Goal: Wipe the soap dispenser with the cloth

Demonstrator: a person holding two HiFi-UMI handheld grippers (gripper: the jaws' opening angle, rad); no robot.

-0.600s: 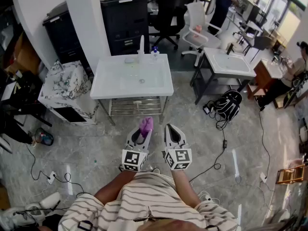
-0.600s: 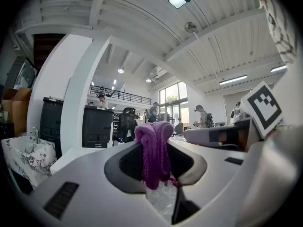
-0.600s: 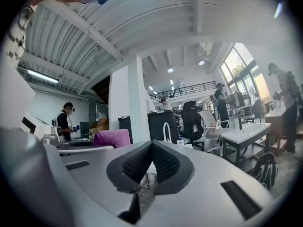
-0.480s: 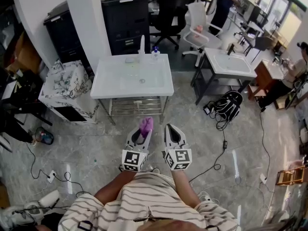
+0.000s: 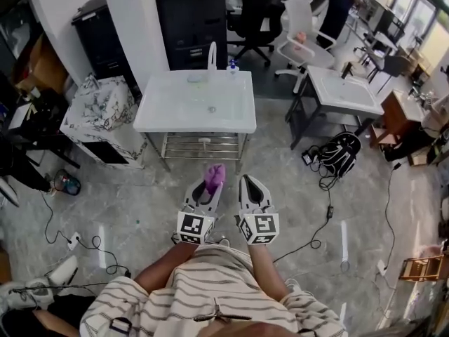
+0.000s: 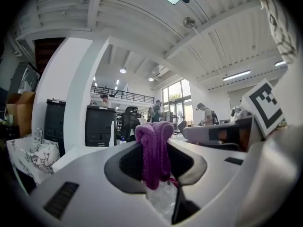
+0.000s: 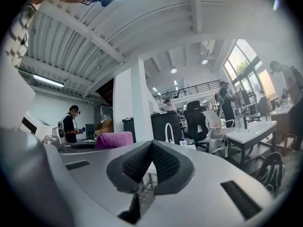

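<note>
Purple knitted cloth [image 6: 154,150] sits clenched in the left gripper [image 5: 208,188]; the right gripper's [image 7: 151,150] jaws meet, empty. Small clear soap dispenser [image 5: 231,64] stands at twelve o'clock on the white basin's [image 5: 158,114] rim.

This is looking like an open-plan office doubling as a test lab. A black office chair [image 5: 256,5] and a white chair [image 5: 305,30] are standing at the top of the head view beside black cabinets [image 5: 191,23]. White sink units [image 5: 151,121] are sitting on a grey tiled floor [image 5: 126,202], cables [image 5: 326,188] are trailing across it, and tall windows [image 5: 410,2] are letting in daylight at upper right.
</note>
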